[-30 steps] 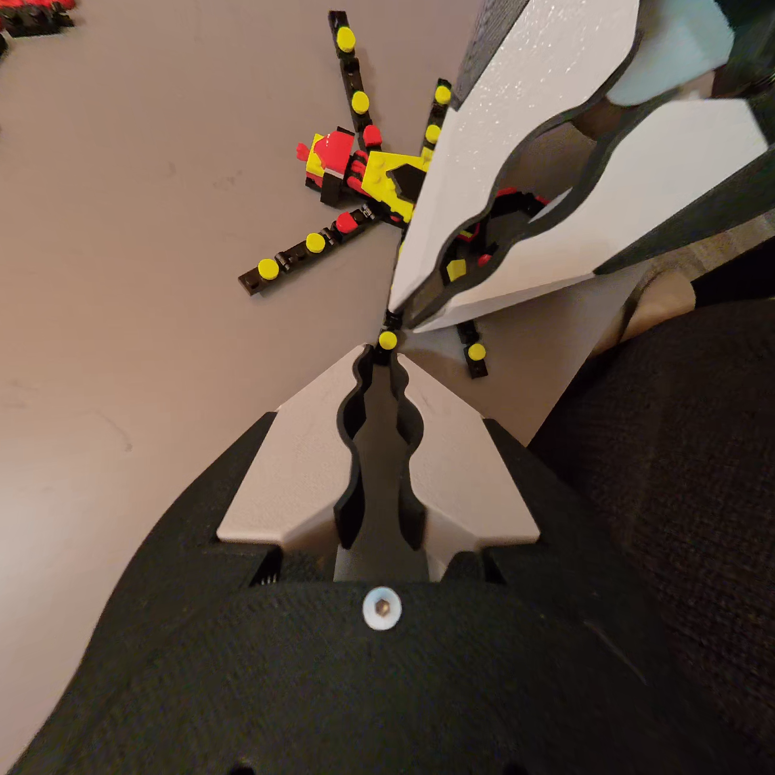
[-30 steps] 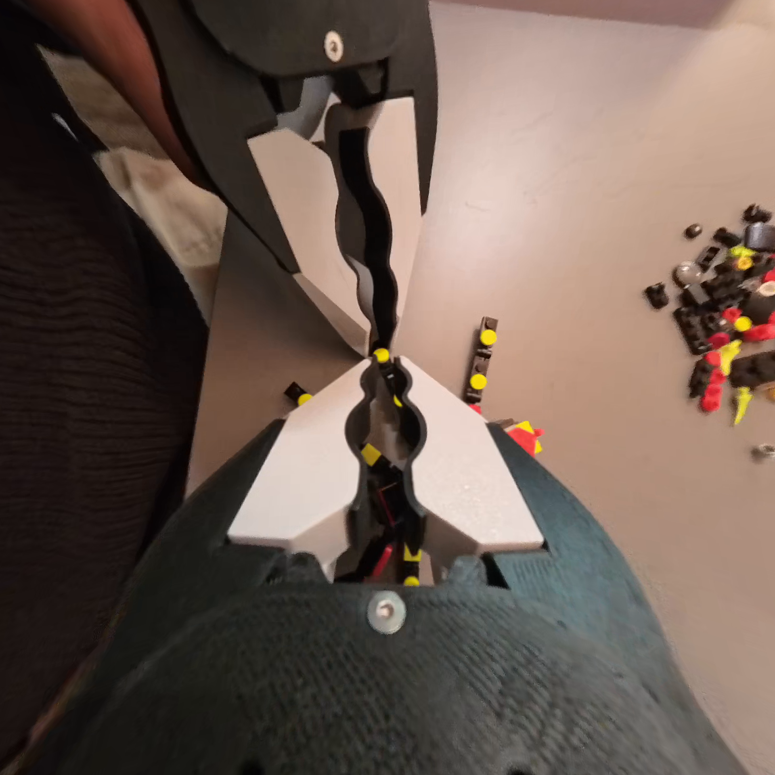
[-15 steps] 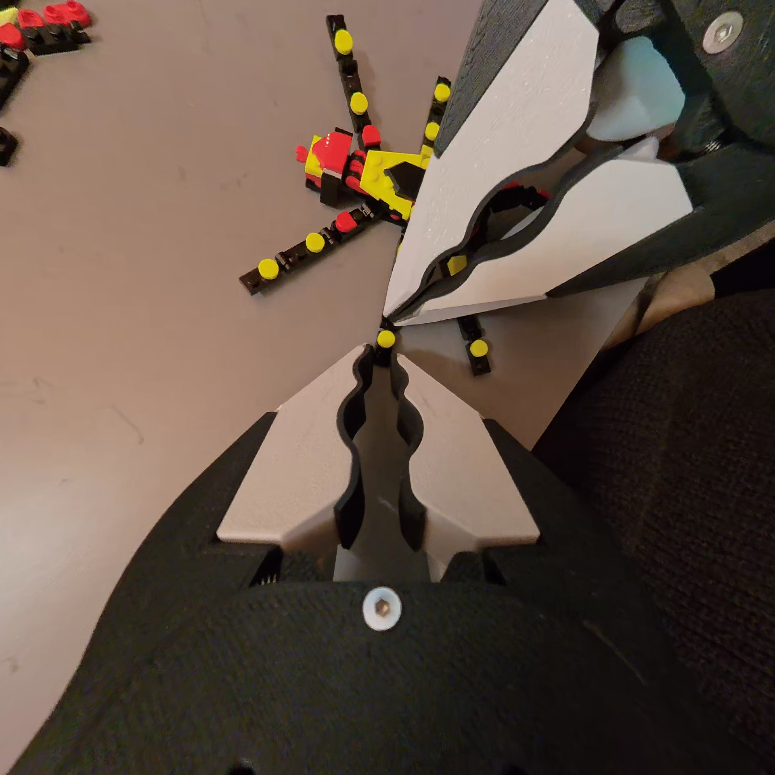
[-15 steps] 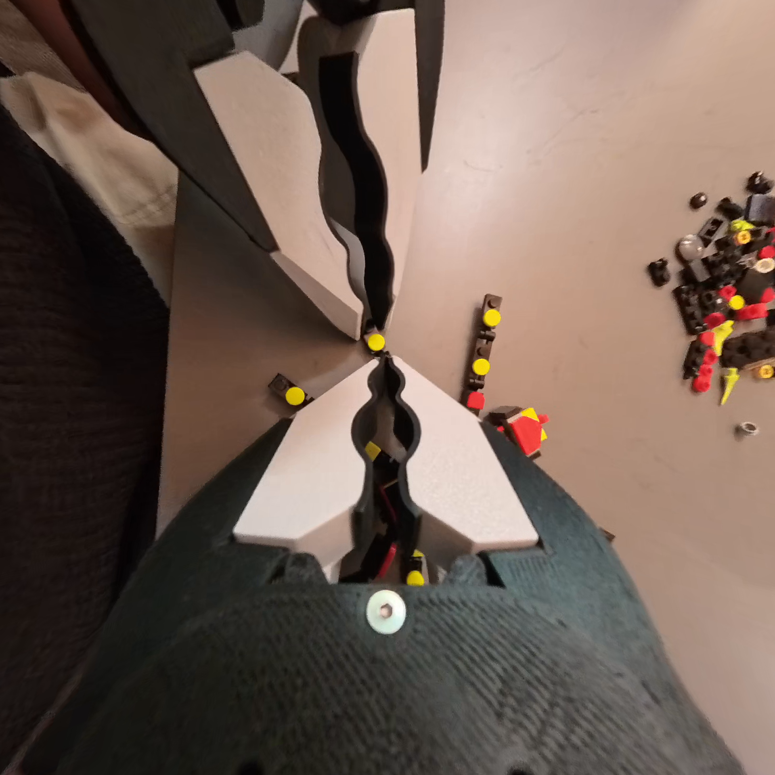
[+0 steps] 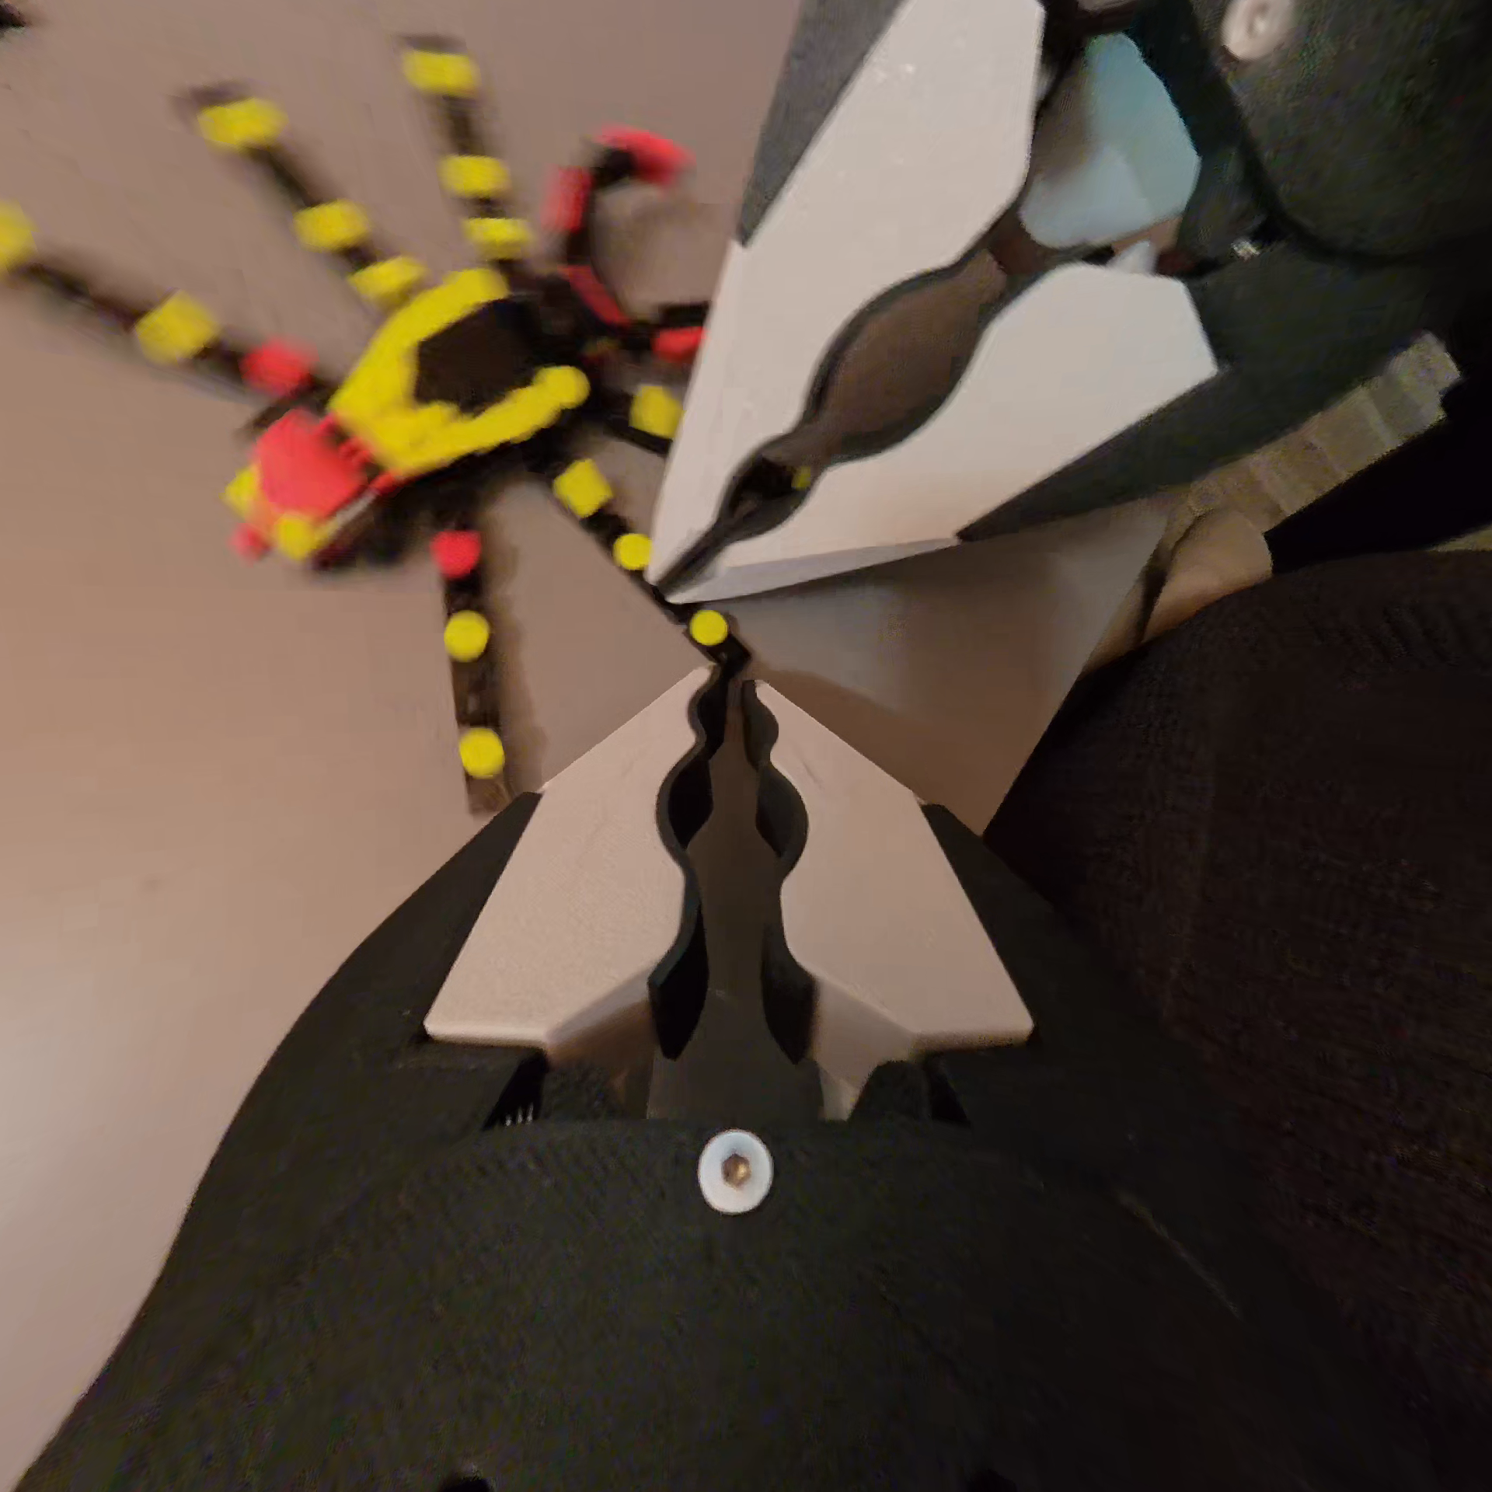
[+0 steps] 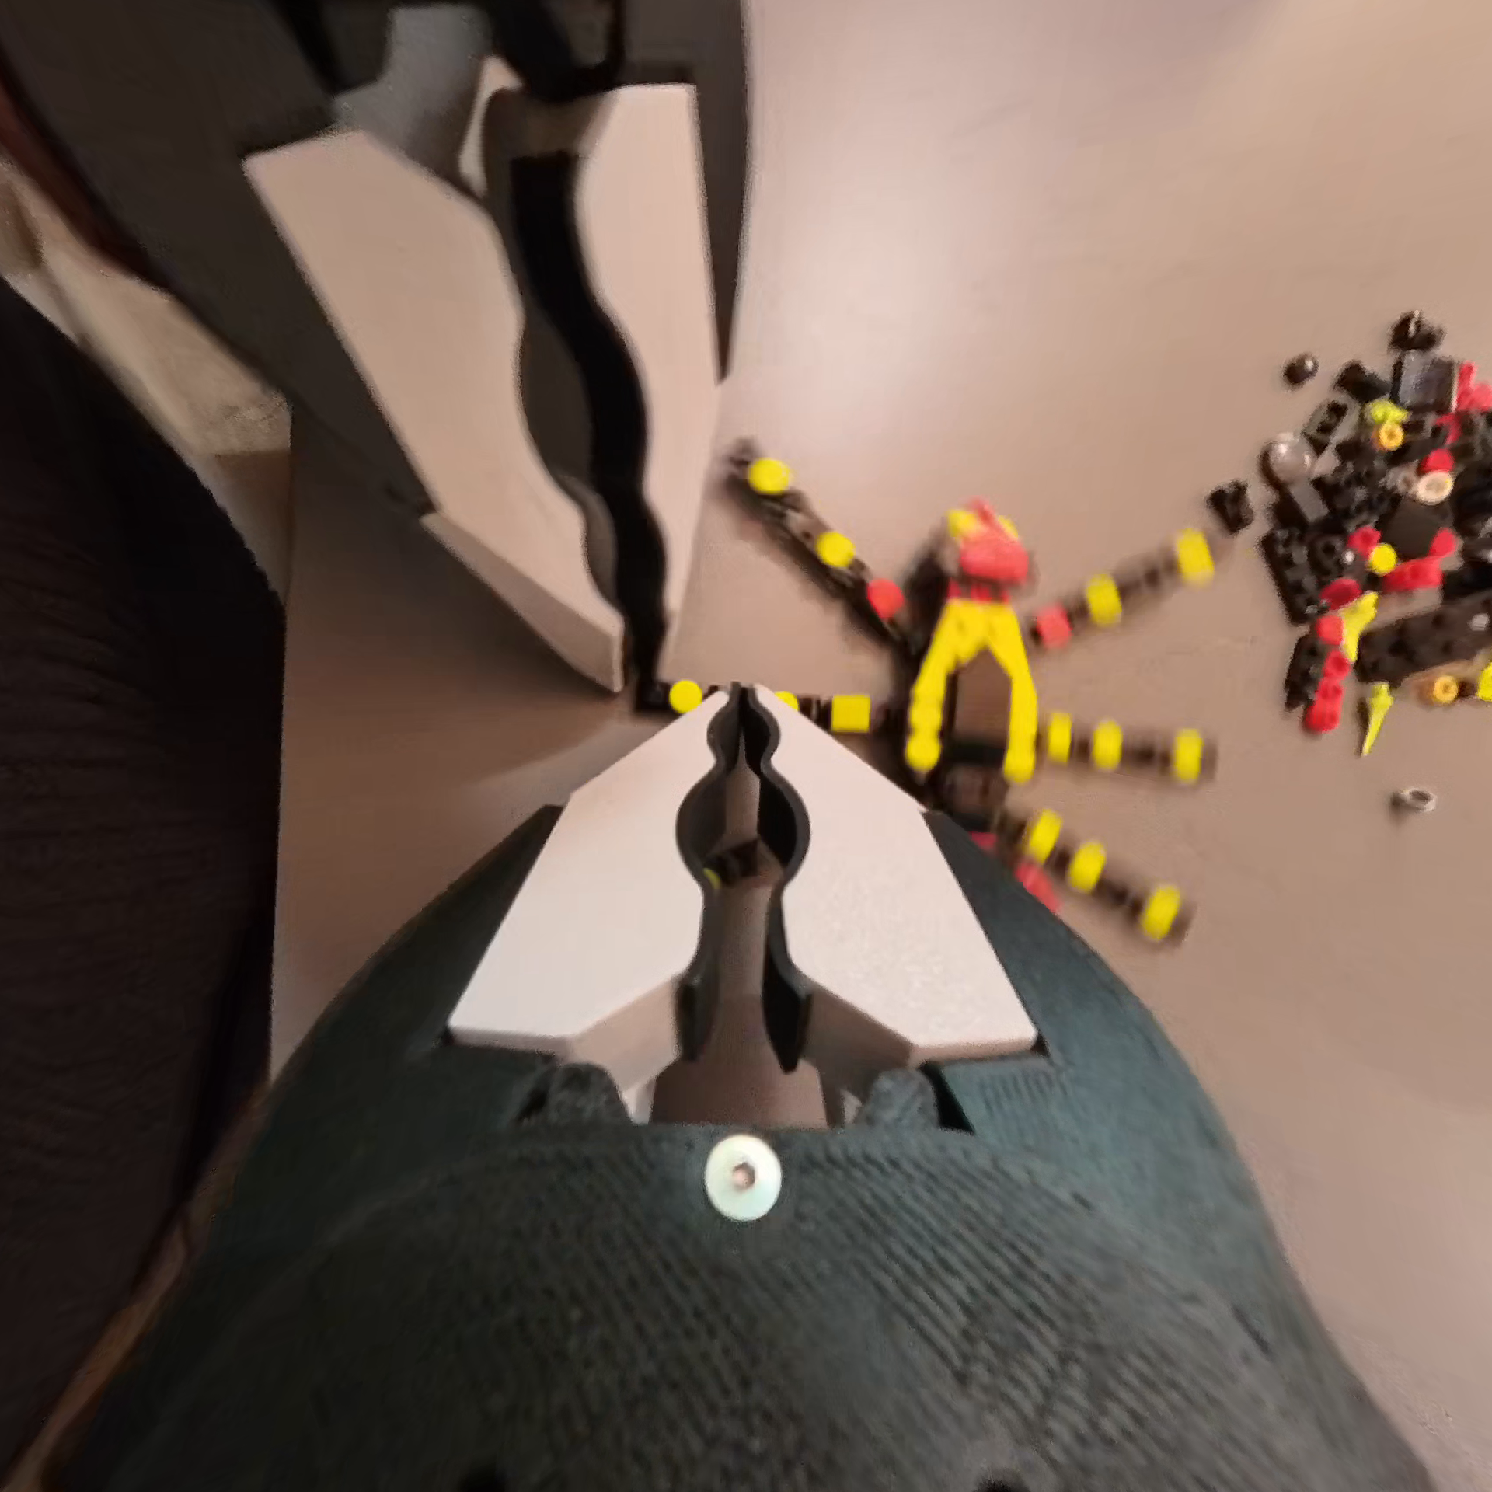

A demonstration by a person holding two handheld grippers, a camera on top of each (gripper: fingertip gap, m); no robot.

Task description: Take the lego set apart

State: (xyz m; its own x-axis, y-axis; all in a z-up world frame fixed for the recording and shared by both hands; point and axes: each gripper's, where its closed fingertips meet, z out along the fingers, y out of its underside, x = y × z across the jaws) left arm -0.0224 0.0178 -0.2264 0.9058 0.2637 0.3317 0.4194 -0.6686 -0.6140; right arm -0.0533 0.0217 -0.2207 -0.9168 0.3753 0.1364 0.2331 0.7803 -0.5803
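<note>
The lego spider [image 5: 452, 379] is being seen larger and more blurred than half a second earlier, with its body turned and more of its legs exposed; in the right wrist view it [image 6: 969, 686] is now lying clear of the right gripper's fingers instead of hidden behind them. One black leg with yellow studs [image 5: 710, 626] is being pinched at its tip by the left gripper [image 5: 727, 678], whose fingers are pressed together on it, while the same leg [image 6: 686, 696] is being clamped farther in by the right gripper [image 6: 739, 710], also closed on it. The model is being held against a plain grey-brown desk [image 5: 202, 767]. A heap of loose black, red and yellow pieces [image 6: 1389, 549] is lying well apart to the right; the pieces cannot be counted. Six other legs are being counted in the right wrist view. Dark clothing [image 5: 1292, 888] is filling the near edge.
</note>
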